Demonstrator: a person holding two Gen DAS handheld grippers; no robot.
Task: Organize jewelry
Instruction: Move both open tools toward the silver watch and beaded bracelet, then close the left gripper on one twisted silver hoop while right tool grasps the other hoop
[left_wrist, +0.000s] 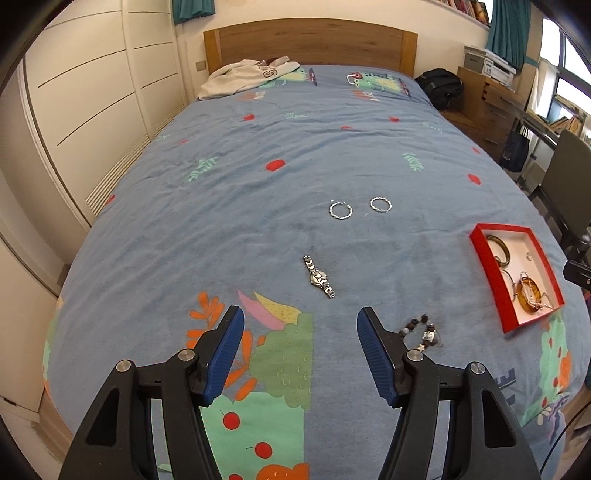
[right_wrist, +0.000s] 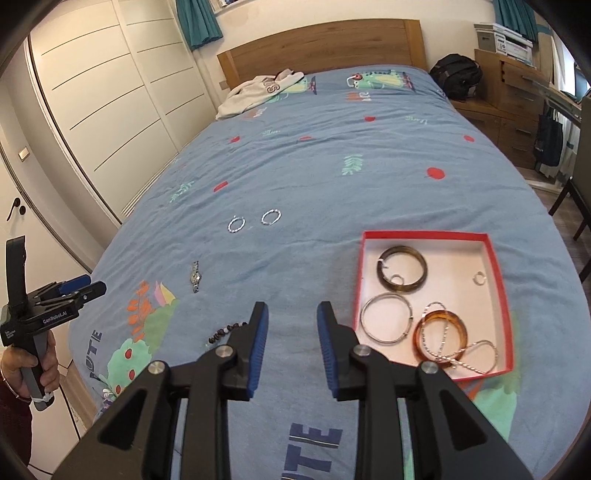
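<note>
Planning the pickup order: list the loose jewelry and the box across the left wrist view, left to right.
Watch → first hoop earring → second hoop earring → beaded bracelet → red box.

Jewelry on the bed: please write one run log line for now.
left gripper: open, empty | right gripper: open, empty | watch, beaded bracelet, two hoop earrings: on bedspread | red box: bangles inside

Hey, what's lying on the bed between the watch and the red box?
Nothing: only bare blue bedspread between the watch and the red box, clearest in the left wrist view. The beaded bracelet lies nearer, below that stretch.
</note>
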